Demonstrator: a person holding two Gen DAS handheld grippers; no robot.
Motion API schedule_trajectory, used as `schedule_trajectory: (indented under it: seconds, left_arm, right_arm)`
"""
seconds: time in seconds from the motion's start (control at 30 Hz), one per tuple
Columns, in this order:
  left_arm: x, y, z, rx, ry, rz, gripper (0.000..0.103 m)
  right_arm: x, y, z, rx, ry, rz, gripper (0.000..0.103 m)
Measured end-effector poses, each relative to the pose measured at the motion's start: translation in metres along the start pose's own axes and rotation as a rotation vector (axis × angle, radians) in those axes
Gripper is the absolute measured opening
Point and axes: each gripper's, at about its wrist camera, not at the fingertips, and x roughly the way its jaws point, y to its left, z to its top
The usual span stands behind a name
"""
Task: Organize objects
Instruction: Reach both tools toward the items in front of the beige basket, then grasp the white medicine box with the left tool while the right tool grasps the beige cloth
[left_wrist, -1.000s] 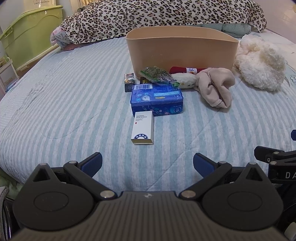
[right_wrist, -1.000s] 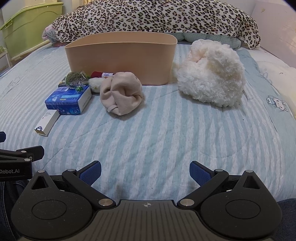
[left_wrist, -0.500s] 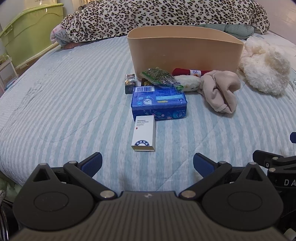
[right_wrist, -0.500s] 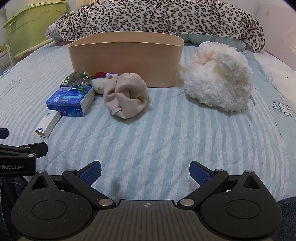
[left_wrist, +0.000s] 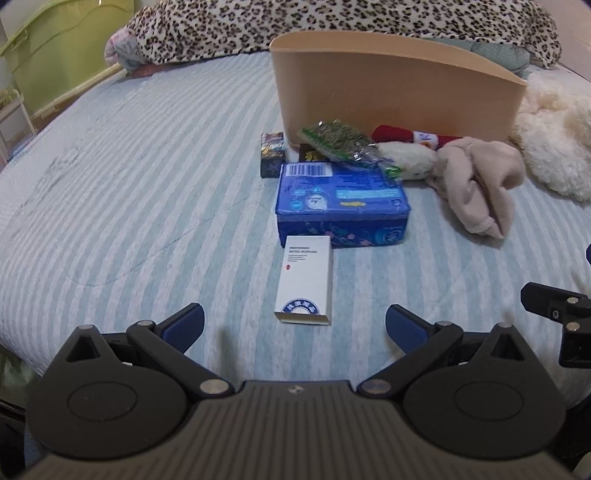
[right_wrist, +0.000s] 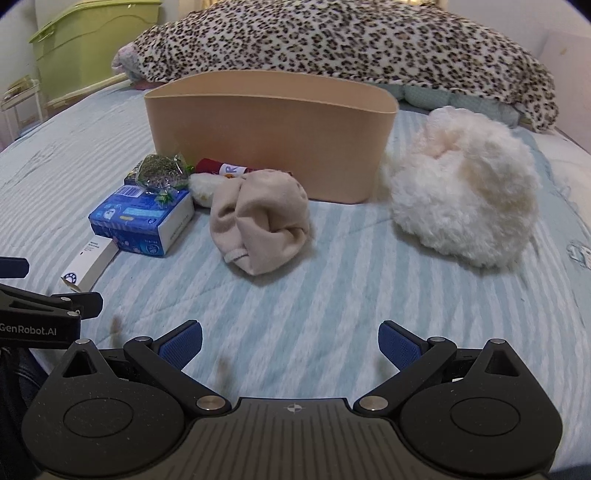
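Observation:
A tan oval bin (left_wrist: 388, 81) (right_wrist: 273, 129) stands on the striped bed. In front of it lie a white box (left_wrist: 306, 279) (right_wrist: 88, 264), a blue box (left_wrist: 340, 203) (right_wrist: 142, 216), a green packet (left_wrist: 338, 140) (right_wrist: 160, 173), a small dark box (left_wrist: 272, 154), a red and white plush toy (left_wrist: 406, 155) and a beige cloth (left_wrist: 480, 184) (right_wrist: 258, 218). A white fluffy bundle (right_wrist: 465, 188) lies right of the bin. My left gripper (left_wrist: 294, 326) is open, just short of the white box. My right gripper (right_wrist: 290, 343) is open and empty, short of the beige cloth.
A leopard-print blanket (right_wrist: 332, 40) lies along the head of the bed behind the bin. A green storage box (left_wrist: 55, 55) stands off the bed at the left. The bed's near edge is under both grippers.
Both grippers have moved forward toward the objects, which now look larger and closer. Both stay open. No object has moved.

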Motion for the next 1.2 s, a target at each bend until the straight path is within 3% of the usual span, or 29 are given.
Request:
schedule_trajectory:
  seconds: [0.17, 0.4, 0.67, 0.77, 0.87, 1.0, 1.17, 1.2]
  left_arm:
    - [0.019, 0.001, 0.003, 0.006, 0.034, 0.006, 0.103]
    - [0.034, 0.009, 0.014, -0.039, 0.044, -0.054, 0.103]
    - [0.045, 0.011, 0.025, -0.068, 0.034, -0.073, 0.102]
    - [0.044, 0.008, 0.025, -0.057, 0.026, -0.074, 0.092]
    - [0.039, 0.004, 0.027, -0.035, 0.014, -0.085, 0.080]
    - [0.038, 0.002, 0.028, -0.024, -0.005, -0.080, 0.071]
    - [0.031, 0.003, 0.026, -0.008, -0.033, -0.098, 0.039]
    - [0.030, 0.003, 0.026, -0.010, -0.033, -0.103, 0.038]
  right_arm:
    - [0.018, -0.001, 0.013, -0.048, -0.006, 0.020, 0.103]
    - [0.044, 0.002, 0.031, -0.076, -0.031, 0.040, 0.103]
    - [0.079, 0.005, 0.043, -0.023, 0.000, 0.072, 0.090]
    - [0.085, 0.005, 0.045, -0.008, -0.005, 0.078, 0.089]
    - [0.086, 0.008, 0.046, -0.020, -0.023, 0.074, 0.078]
    - [0.083, 0.010, 0.048, -0.014, -0.036, 0.071, 0.056]
    - [0.076, 0.009, 0.050, 0.019, -0.030, 0.068, 0.036]
    - [0.075, 0.007, 0.052, 0.026, -0.029, 0.069, 0.034]
